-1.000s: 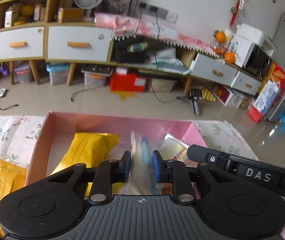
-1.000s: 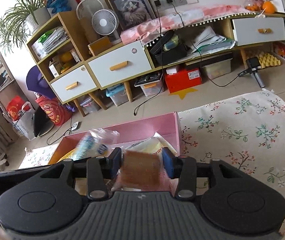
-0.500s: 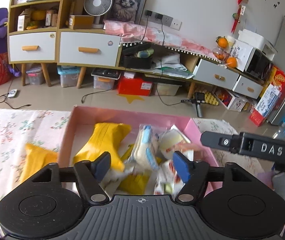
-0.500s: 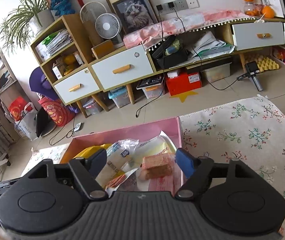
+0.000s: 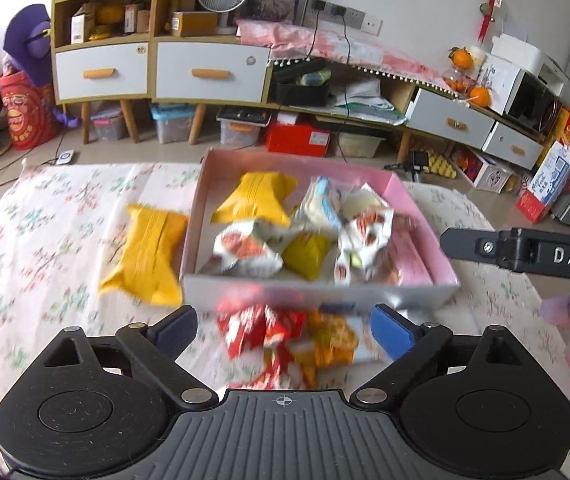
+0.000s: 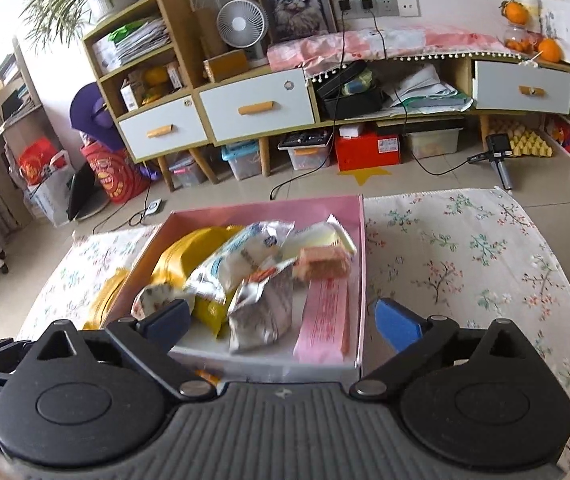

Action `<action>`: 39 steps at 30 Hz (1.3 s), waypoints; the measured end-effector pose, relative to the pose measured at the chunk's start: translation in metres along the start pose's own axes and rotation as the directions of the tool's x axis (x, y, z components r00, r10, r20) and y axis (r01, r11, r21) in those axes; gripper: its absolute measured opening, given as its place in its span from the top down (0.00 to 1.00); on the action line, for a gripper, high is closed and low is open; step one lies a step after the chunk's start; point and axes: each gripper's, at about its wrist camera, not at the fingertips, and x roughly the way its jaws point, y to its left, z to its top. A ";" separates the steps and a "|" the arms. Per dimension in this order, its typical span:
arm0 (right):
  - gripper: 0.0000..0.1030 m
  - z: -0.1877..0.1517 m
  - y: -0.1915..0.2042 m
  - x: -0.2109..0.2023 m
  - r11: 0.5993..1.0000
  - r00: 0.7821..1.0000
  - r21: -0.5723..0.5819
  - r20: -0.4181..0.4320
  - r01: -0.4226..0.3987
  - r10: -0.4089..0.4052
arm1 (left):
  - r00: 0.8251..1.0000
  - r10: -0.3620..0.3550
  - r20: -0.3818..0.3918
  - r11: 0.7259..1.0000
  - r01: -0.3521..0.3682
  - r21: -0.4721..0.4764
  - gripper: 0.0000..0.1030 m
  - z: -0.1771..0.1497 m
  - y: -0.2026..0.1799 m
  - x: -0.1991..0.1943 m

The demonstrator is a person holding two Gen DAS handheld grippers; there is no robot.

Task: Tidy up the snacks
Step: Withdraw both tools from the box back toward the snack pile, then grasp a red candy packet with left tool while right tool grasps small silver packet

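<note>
Both wrist views angled down, close over pink box (image 5: pixel 417 204) (image 6: pixel 361 248); shared: box, cabinets behind.

Two matching handheld tools: the black plastic left gripper (image 5: pixel 283 330) and right gripper (image 6: pixel 281 322), each with blue rubber finger pads (image 5: pixel 391 334), silver pivot screws, round side discs and ribbed grey base. White "DAS" lettering marks the right one.

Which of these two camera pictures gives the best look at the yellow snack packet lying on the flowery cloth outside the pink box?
The left wrist view: the yellow snack packet lies whole beside the pink box. The right wrist view shows only a yellow sliver behind the box wall.
</note>
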 end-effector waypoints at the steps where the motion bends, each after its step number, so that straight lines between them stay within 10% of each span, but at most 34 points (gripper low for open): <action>1: 0.01 -0.003 0.000 -0.003 1.000 1.000 -0.004 0.002 0.003 -0.003 | 1.000 0.006 0.001 1.000 -0.006 0.001 0.06 -0.004 0.001 -0.002; 20: 0.00 -0.062 -0.006 0.005 0.966 0.999 -0.257 -0.024 0.039 -0.047 | 0.998 -0.027 0.051 0.978 0.016 0.207 0.02 -0.070 0.021 0.017; 39: 0.00 -0.077 -0.012 0.038 0.975 0.998 -0.216 0.005 0.056 -0.056 | 0.991 -0.130 0.040 0.971 0.119 0.209 0.15 -0.061 0.018 0.040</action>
